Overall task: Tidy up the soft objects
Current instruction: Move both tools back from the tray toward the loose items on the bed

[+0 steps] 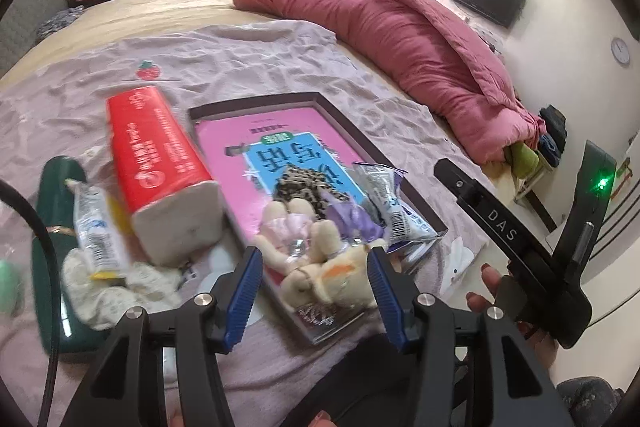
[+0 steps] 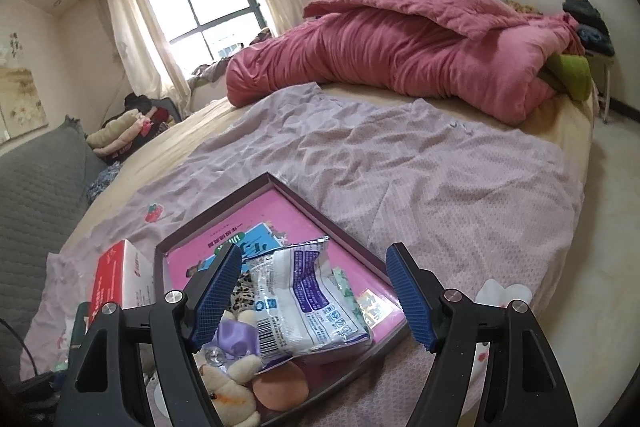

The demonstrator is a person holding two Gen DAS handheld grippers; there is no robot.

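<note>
A dark-rimmed tray (image 1: 256, 103) (image 2: 304, 197) lies on the bed with a pink book (image 1: 228, 147) inside it. Beige plush dolls (image 1: 320, 275) (image 2: 228, 391), a leopard-print piece (image 1: 300, 187), a purple cloth (image 2: 236, 341) and a white-and-blue snack packet (image 1: 394, 215) (image 2: 308, 303) are heaped at its near end. My left gripper (image 1: 314, 287) hovers open above the plush dolls, its pads clear of them. My right gripper (image 2: 314, 295) stands open over the snack packet, with nothing gripped.
A red tissue pack (image 1: 160, 163) (image 2: 120, 279) lies left of the tray. Beyond it are a second packet (image 1: 96, 223), a white cloth (image 1: 120, 283) and a dark green case (image 1: 56, 187). A rolled pink quilt (image 2: 400, 59) fills the far side of the bed.
</note>
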